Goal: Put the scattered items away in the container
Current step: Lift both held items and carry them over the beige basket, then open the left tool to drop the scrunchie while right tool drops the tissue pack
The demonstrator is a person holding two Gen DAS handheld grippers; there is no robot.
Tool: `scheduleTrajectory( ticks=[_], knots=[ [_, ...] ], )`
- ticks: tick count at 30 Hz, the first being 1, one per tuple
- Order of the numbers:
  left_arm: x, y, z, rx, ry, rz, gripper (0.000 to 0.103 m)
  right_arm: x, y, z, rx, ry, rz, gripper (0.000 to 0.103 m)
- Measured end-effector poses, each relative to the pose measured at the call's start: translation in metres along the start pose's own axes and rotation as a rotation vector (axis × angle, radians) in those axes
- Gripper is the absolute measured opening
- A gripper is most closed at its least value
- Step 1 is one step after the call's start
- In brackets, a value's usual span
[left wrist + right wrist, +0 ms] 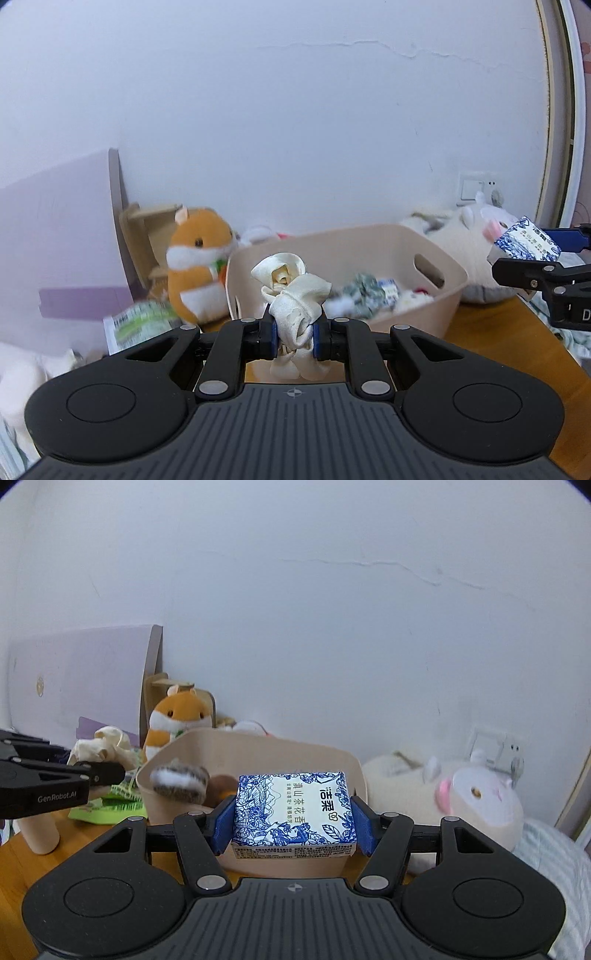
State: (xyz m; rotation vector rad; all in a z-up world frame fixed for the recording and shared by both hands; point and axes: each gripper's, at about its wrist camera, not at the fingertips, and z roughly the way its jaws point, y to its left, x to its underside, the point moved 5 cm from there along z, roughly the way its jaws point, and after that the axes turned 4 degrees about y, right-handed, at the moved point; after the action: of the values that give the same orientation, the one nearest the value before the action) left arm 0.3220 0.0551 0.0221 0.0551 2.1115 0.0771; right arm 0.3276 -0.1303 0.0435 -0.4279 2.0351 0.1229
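- Two grippers are loaded: left gripper (294, 338) clamps a scrunchie (291, 295); right gripper (293, 829) clamps a tissue pack (293, 812).
- Both loads hang near the bin (258, 749), not over it.
- Step: carry. Next: advance over the opening, then release.

the contents of the beige bin (406, 240) are smeared by blur in the left wrist view, so the crumpled things inside cannot be told apart. the green packet (142, 321) is blurred too, its print unreadable. in the right wrist view, a fuzzy grey-white item (180, 780) at the bin's rim is blurred, and the tissue pack (291, 808) hides the bin's inside.
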Motion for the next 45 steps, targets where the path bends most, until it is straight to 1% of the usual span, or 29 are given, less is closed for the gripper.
scheduleTrajectory(
  ticks=[3,7,10,15,17,22,25,28,32,37,45],
  knots=[
    [-0.016,0.002,0.010,0.008,0.018,0.002,0.016,-0.015,0.000,0.007,-0.002,-0.007,-0.007,0.060],
    [-0.034,0.009,0.031,0.068,0.106,-0.036,0.016,-0.031,-0.003,0.024,-0.016,0.020,-0.003,0.060],
    [-0.045,0.009,0.046,0.064,0.146,-0.010,0.017,-0.042,-0.005,0.041,-0.004,0.053,-0.021,0.060],
    [-0.054,0.012,0.078,0.077,0.250,-0.013,0.017,-0.056,-0.010,0.078,-0.017,0.145,-0.031,0.060],
    [-0.053,0.012,0.091,0.076,0.285,-0.014,0.017,-0.059,-0.014,0.093,-0.030,0.187,-0.024,0.060],
    [-0.047,0.009,0.122,0.114,0.388,-0.043,0.017,-0.060,-0.022,0.128,-0.051,0.273,0.015,0.061],
    [-0.048,0.007,0.137,0.104,0.415,-0.039,0.017,-0.059,-0.023,0.144,-0.059,0.309,0.028,0.061],
    [-0.049,0.005,0.148,0.115,0.441,-0.052,0.017,-0.058,-0.021,0.159,-0.060,0.339,0.025,0.061],
    [-0.048,0.003,0.162,0.093,0.467,-0.041,0.018,-0.057,-0.020,0.175,-0.068,0.381,0.023,0.061],
    [-0.044,0.002,0.183,0.061,0.498,-0.042,0.018,-0.050,-0.015,0.192,-0.055,0.427,0.000,0.061],
    [-0.039,0.008,0.202,0.035,0.520,-0.060,0.019,-0.036,-0.014,0.214,-0.035,0.477,-0.001,0.061]
  ],
)
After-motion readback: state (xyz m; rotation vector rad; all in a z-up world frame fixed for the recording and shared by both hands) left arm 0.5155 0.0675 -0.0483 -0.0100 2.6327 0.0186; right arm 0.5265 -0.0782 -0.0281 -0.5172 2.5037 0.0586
